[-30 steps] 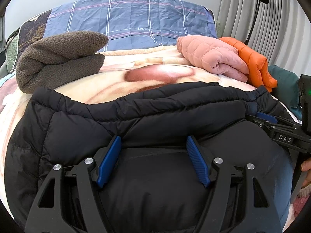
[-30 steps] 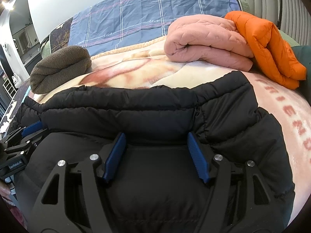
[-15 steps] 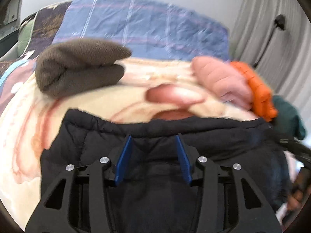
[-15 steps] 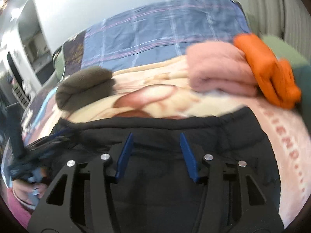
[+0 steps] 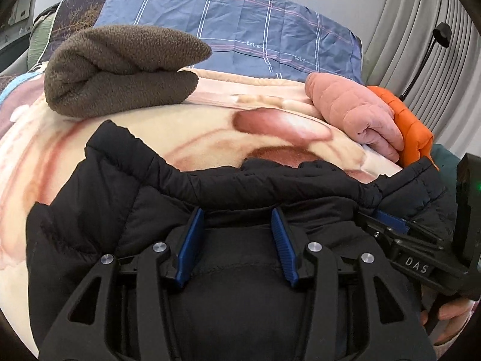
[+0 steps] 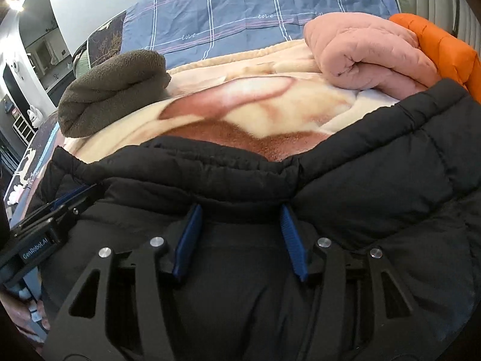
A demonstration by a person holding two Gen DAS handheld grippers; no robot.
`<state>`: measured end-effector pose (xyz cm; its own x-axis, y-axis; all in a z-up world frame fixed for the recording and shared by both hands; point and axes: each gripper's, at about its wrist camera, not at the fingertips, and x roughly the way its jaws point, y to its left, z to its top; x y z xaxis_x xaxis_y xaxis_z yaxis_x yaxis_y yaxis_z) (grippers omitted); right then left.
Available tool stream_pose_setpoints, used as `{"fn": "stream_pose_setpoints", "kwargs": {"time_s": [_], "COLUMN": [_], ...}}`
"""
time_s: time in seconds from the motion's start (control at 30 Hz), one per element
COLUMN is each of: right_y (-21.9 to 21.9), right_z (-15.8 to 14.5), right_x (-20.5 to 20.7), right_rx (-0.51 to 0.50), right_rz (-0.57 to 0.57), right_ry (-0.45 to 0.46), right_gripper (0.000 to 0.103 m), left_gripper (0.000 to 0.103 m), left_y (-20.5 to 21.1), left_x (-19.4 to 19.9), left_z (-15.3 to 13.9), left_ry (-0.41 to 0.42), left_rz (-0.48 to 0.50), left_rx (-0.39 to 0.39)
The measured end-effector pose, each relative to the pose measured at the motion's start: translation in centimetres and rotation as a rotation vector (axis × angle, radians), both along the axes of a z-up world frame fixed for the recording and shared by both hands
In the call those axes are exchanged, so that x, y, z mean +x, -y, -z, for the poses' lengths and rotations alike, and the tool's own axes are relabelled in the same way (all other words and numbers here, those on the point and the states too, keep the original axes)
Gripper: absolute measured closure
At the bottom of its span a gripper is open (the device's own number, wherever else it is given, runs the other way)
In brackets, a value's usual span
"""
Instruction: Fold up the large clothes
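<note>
The black puffer jacket [image 5: 99, 198] lies bunched on the bed's blanket [image 5: 180, 132]. The left hand-held gripper [image 5: 237, 225] and right hand-held gripper [image 6: 240, 225] each clamp a fold of it, side by side.

Soft, even light is filling both views, and a ceiling lamp [image 6: 13, 3] is glaring at ten o'clock in the right view. The black jacket [image 5: 240, 186] is swallowing detail. Fisheye curving is bending the edges, with dark vignetting cutting the corners. Both frames are staying sharp.
</note>
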<state>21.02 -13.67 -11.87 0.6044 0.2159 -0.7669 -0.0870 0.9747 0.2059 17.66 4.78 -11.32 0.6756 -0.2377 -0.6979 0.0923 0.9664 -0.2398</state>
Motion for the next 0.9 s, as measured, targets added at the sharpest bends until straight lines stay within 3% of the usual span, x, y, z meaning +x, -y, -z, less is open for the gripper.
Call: {"fn": "stream_pose_setpoints", "kwargs": {"time_s": [0.3, 0.4, 0.47, 0.5, 0.57, 0.6, 0.67, 0.9], "right_y": [-0.1, 0.5, 0.4, -0.3, -1.4, -2.1, -2.4, -2.5], "right_z": [-1.2, -3.8, -5.6, -6.3, -5.2, -3.0, -0.3, -1.3], "right_x": [-0.7, -3.5, -6.1, -7.8, -8.9, -8.8, -9.0, -9.3], "right_rx": [-0.020, 0.024, 0.072, 0.049, -0.042, -0.071, -0.113, -0.121], "right_rz": [0.030, 0.072, 0.028, -0.002, -0.002, -0.009, -0.023, -0.026], "right_ry": [0.007, 0.020, 0.064, 0.101, 0.082, 0.035, 0.055, 0.032], "right_gripper": [0.048, 0.048, 0.048, 0.047, 0.046, 0.045, 0.045, 0.046], "left_gripper": [0.054, 0.054, 0.054, 0.054, 0.054, 0.054, 0.053, 0.053], "left_y": [0.1, 0.1, 0.1, 0.1, 0.1, 0.1, 0.1, -0.1], "left_x": [-0.1, -0.2, -0.2, -0.2, -0.2, -0.2, -0.3, -0.5], "left_z": [0.4, 0.4, 0.4, 0.4, 0.4, 0.4, 0.3, 0.5], "left_ry": [0.000, 0.002, 0.002, 0.003, 0.002, 0.002, 0.001, 0.003], "left_rz": [0.005, 0.004, 0.003, 0.003, 0.003, 0.003, 0.010, 0.014], "left_rx": [0.014, 0.015, 0.017, 0.018, 0.018, 0.016, 0.004, 0.000]}}
